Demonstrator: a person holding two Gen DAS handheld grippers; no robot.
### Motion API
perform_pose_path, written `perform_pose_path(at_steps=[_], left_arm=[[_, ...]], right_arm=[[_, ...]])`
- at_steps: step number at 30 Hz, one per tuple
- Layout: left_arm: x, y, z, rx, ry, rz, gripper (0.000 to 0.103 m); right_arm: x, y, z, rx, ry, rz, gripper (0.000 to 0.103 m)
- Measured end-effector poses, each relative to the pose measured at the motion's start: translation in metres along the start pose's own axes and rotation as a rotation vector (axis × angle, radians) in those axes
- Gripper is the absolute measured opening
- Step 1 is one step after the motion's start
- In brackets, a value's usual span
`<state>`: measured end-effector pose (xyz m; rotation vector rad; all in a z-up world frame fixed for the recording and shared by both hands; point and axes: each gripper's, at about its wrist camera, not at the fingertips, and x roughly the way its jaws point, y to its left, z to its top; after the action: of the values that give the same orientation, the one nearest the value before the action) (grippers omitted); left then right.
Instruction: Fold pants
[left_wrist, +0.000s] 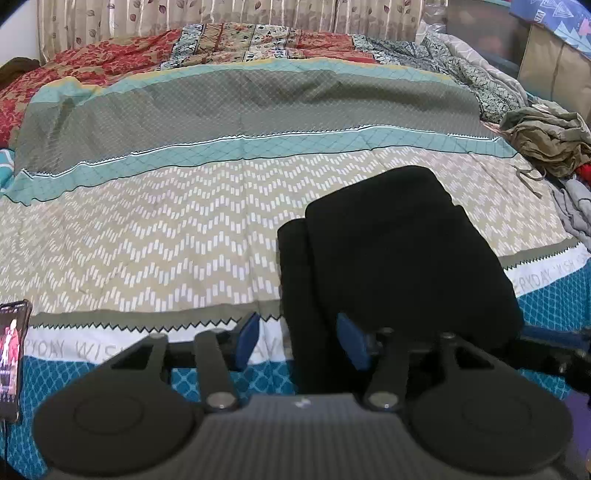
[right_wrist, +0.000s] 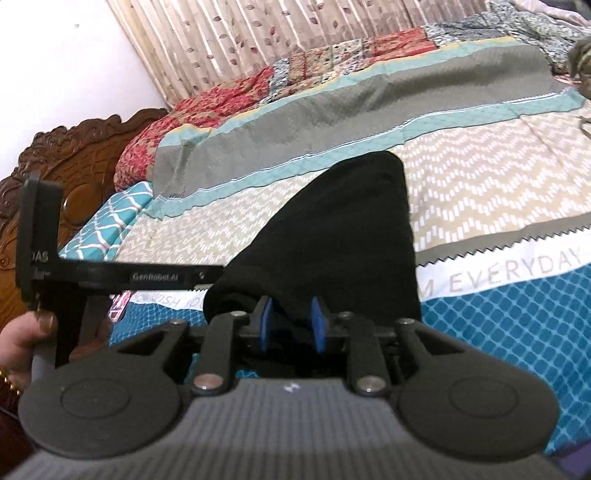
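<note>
Black pants (left_wrist: 399, 258) folded into a compact stack of overlapping layers, lying on the patterned bedspread (left_wrist: 166, 236) near its front edge. Fabric too dark to make out seams or waistband; near end hidden behind the tools. Left gripper (left_wrist: 301, 341) spread apart, blue pads clear of the cloth edge between them. Right gripper (right_wrist: 291, 325) narrowly set, pinching the pants' near fold. Phone (left_wrist: 11, 354) cut off at frame edge.

Folded black pants (left_wrist: 399, 251) on patterned bedspread (left_wrist: 166, 240), left tongs (left_wrist: 299, 339) parted
</note>
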<state>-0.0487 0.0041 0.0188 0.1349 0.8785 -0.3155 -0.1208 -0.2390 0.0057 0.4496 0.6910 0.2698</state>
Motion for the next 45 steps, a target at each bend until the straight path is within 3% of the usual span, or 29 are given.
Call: perform_pose_path(at_steps=[8,11,20,24,38,45], left_arm=[[-0.014,-0.004,-0.010,-0.012,-0.025,0.012,0.064],[-0.020,-0.004,-0.012,-0.024,-0.042,0.020,0.082],[-0.032,-0.012,-0.021,0.006,-0.055,0.008,0.090],[-0.036,-0.014,-0.023,0.011,-0.066,0.020,0.103],[-0.042,-0.015,-0.027,0.034,-0.098,0.160,0.103],[-0.043,-0.009,-0.029,0.026,-0.089,0.172,0.103]], right_arm=[[-0.007,-0.006,-0.002,0.042,-0.020,-0.053,0.032],[-0.008,-0.005,-0.004,0.048,-0.022,-0.063,0.033],[-0.014,-0.006,-0.009,0.089,-0.045,-0.078,0.034],[-0.016,-0.006,-0.012,0.099,-0.048,-0.076,0.036],[-0.021,-0.006,-0.014,0.122,-0.077,-0.095,0.043],[-0.020,-0.006,-0.015,0.135,-0.080,-0.103,0.044]])
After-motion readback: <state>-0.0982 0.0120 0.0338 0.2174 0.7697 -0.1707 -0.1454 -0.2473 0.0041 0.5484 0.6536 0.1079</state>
